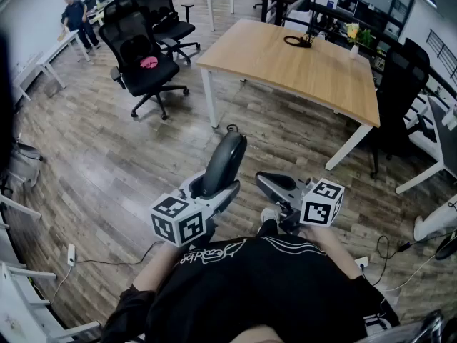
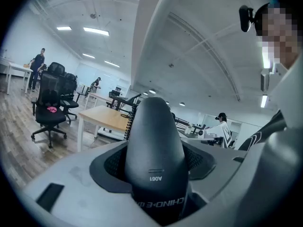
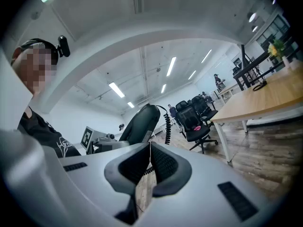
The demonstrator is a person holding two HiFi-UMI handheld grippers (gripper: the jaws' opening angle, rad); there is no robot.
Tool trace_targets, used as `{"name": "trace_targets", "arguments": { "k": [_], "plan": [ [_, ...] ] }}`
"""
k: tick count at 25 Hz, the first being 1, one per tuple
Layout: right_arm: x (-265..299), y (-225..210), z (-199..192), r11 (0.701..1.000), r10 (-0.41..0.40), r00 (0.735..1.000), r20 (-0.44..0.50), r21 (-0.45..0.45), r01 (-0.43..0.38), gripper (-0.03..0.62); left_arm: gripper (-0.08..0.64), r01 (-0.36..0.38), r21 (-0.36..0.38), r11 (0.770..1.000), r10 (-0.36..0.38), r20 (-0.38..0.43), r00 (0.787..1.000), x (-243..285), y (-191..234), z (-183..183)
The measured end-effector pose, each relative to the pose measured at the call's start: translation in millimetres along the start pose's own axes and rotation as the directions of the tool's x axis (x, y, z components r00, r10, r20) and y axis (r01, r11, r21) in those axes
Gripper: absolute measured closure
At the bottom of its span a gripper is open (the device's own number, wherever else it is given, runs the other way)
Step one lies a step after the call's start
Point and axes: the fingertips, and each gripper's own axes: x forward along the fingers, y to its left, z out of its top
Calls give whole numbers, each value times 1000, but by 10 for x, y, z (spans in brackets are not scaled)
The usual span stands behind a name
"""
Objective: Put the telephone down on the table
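Open office with a wood floor (image 1: 93, 163); a wooden worktop (image 1: 300, 70) stands ahead. In the head view the left hand-held gripper (image 1: 214, 186) holds the black telephone handset (image 1: 227, 156) upright over the floor, well short of the worktop's near edge. The left gripper view shows its jaws spread wide, clamped on the handset's sides. In the right gripper view the right hand-held gripper (image 3: 149, 150) has its jaws together and empty, with the handset just beyond.

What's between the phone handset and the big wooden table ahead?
Only bare wooden floor separates the telephone handset from the table, as seen in the head view.
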Motion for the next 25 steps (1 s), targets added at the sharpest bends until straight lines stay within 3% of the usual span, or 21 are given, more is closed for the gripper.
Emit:
{"name": "trace_targets", "arguments": {
  "k": [16,25],
  "plan": [
    [124,-178,2,999,-12,1000,-26,53,14,552,278,-24,-48,999,24,-7,1000,71,230,-31],
    [350,-768,84,991,14,999,-36,132,-9,552,278,-79,-98,992,74,-47,996,476,680,-10]
  ]
}}
